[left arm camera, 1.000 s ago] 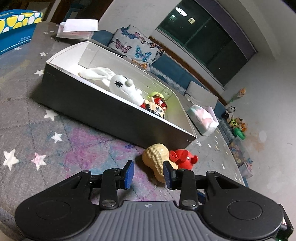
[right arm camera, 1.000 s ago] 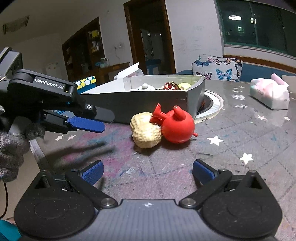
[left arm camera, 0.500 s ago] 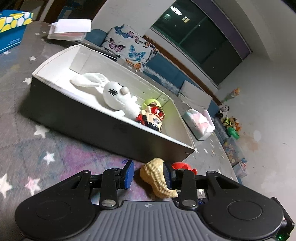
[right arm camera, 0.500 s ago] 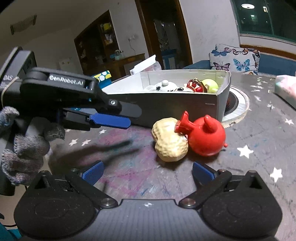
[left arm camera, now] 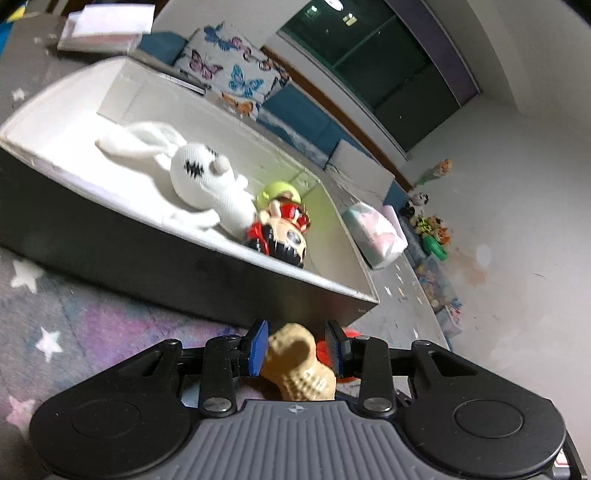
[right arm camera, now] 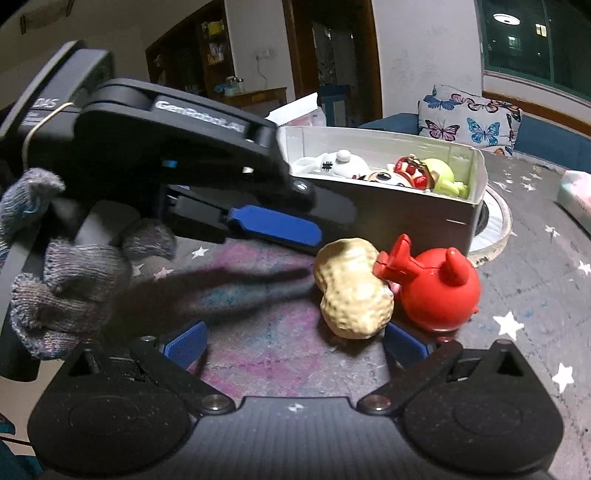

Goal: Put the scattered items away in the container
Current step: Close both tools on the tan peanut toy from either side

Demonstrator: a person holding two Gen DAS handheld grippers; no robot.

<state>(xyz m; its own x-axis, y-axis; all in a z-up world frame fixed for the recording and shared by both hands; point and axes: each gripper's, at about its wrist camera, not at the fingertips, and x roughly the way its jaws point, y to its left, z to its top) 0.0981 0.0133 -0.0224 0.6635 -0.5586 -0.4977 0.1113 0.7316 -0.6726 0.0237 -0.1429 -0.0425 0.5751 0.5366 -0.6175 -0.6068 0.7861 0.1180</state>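
A tan peanut toy (left arm camera: 299, 363) lies on the starry mat, touching a red round toy (right arm camera: 439, 291). My left gripper (left arm camera: 295, 349) is open, its blue pads on either side of the peanut with small gaps. The right wrist view shows the peanut (right arm camera: 352, 291) on the mat, with the left gripper's fingertips (right arm camera: 273, 223) just above its left end. My right gripper (right arm camera: 293, 341) is open and empty, just in front of the peanut. The grey box (left arm camera: 110, 236) behind holds a white rabbit (left arm camera: 199, 181), a doll head (left arm camera: 284, 236) and a green toy (left arm camera: 277, 190).
A pink and white packet (left arm camera: 375, 234) lies on the mat beyond the box. A round white mat (right arm camera: 495, 229) lies under the box's right end. A butterfly cushion (right arm camera: 469, 123) and paper pads (left arm camera: 107, 26) sit at the back.
My left gripper has moved forward and down until its open pads flank the peanut. My right gripper has moved closer to the two toys.
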